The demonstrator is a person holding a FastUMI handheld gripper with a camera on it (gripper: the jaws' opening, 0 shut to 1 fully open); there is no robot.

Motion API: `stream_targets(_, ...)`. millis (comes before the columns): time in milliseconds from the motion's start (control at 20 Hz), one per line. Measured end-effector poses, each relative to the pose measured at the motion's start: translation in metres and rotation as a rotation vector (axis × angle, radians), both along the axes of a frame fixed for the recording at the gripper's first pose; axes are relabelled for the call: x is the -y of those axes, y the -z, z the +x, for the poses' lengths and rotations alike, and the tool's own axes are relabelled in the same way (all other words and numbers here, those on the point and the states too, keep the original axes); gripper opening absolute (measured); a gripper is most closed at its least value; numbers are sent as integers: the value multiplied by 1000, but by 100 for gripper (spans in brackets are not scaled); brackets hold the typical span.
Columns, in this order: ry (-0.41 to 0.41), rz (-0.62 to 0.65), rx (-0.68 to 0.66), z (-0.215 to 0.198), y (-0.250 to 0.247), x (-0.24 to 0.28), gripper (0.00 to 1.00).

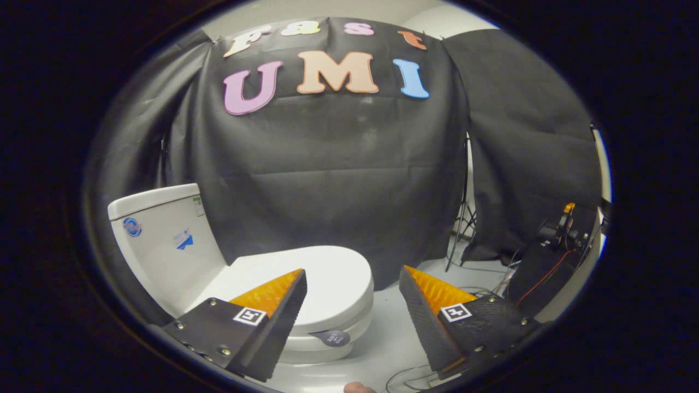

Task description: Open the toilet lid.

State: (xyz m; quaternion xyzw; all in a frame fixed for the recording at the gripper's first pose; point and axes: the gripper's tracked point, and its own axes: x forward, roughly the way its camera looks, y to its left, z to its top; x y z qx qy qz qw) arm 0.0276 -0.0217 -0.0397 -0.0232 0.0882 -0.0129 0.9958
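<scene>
With the gripper (352,275) spread wide and empty, the closed, smooth white plastic toilet lid (319,275) lies just ahead, its front edge between the fingers; they may slip off that rounded rim

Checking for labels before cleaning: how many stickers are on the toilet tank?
2 blue ones on the tank side: one round near its lid, one further toward the seat. A small tag sits above. Others may be hidden.

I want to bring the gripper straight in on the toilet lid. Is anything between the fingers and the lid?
Nothing visible blocks it. The gripper is open, and the closed toilet lid lies just ahead, partly behind one finger. The cables and black box sit off beyond the other finger.
</scene>
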Motion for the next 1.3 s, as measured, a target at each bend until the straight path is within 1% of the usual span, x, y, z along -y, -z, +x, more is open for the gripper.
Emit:
stream_targets(150,33,14,-57,9,19,9,100)
stream_targets(250,49,52,-101,14,35,10,100)
stream_targets(450,64,116,-171,26,62,9,100)
stream_targets(550,75,138,-228,30,85,12,100)
stream_targets(650,94,196,-293,29,105,14,100)
stream_targets(750,111,282,-371,24,127,10,100)
stream_targets(850,102,358,-422,21,142,-1,99)
stream_targets(900,98,381,-444,19,147,-4,96)
stream_targets(950,93,404,-462,18,150,-7,88)
stream_targets(1100,67,515,-521,13,160,-16,88)
stream_targets(1200,48,583,-557,14,172,-25,70)
stream_targets(1250,38,623,-580,10,176,-30,70)
stream_targets(1300,52,642,-599,7,178,-27,70)
